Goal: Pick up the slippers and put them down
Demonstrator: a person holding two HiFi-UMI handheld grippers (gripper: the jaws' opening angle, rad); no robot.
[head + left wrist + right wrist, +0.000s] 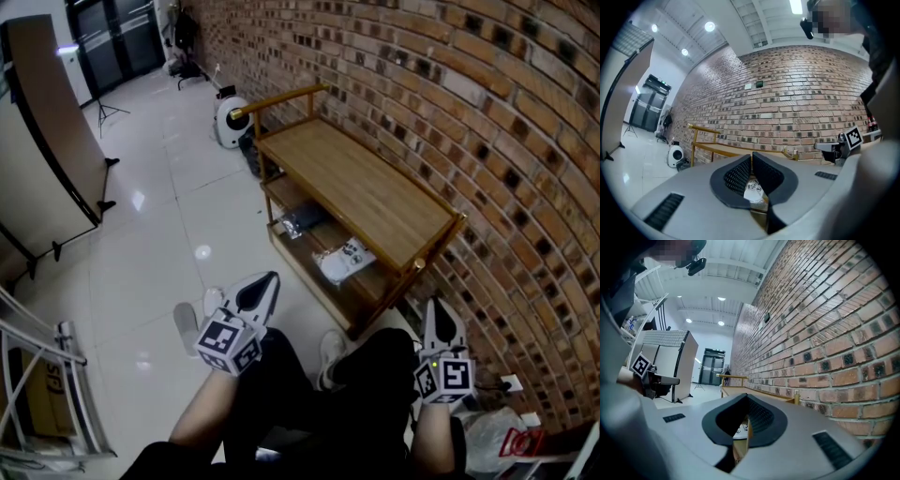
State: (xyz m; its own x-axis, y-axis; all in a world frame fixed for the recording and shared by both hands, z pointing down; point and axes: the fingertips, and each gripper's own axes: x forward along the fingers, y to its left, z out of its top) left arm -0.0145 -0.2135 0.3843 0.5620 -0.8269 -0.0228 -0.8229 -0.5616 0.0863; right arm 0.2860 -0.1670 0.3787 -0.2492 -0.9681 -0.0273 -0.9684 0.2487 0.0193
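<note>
In the head view a wooden rack (367,192) stands along the brick wall (487,112), running from the upper middle of the frame toward the lower right. On a shelf under its top board lies one white patterned slipper (344,260), near the rack's lower-right end. A dark flat thing (302,222), too small to make out, lies farther up the frame under the same top board. The left gripper (270,279) sits at the lower middle over the white floor (159,234) and the right gripper (437,305) at the lower right beside the rack's near end, both well apart from the slipper. Two pale shapes (187,323) lie on the floor just left of the left gripper; what they are cannot be told. A cardboard box (37,398) sits in a metal frame at the lower-left corner. In the left gripper view the jaws of the left gripper (751,155) are pressed together with nothing held, and the slipper (754,191) shows through the gap beneath them, in the rack behind. In the right gripper view the jaws of the right gripper (747,400) also meet and pinch nothing, and the slipper (739,431) shows low in the frame under the rack's top board.
</note>
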